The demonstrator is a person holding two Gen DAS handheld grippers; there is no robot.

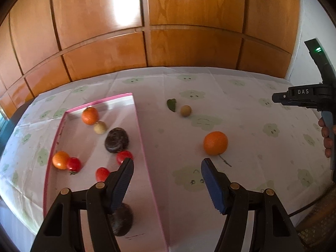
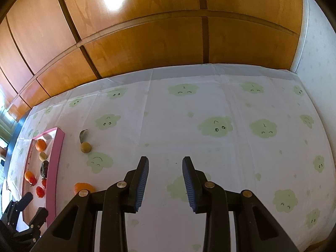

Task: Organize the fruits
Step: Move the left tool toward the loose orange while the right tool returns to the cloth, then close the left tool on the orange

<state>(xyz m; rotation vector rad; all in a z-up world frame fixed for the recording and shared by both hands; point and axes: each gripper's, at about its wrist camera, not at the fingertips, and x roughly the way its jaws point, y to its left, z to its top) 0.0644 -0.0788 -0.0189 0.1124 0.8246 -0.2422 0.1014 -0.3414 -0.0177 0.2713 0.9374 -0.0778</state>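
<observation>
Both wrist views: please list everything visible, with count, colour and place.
Shallow pink-rimmed tray: one, left on table.
Oranges in tray: two, orange.
Small red tomatoes: three, in tray, near end.
Dark brown rough fruits: two, in tray.
Small tan round fruit in tray: one.
Large orange on cloth: one, right of tray.
Tan round fruit with green leaf: one, on cloth, farther back.
Cloud-print white tablecloth: one, covers table.
Wooden panelled wall: behind.
Left gripper: jaws open, empty.
Right gripper: jaws nearly closed, empty.
</observation>
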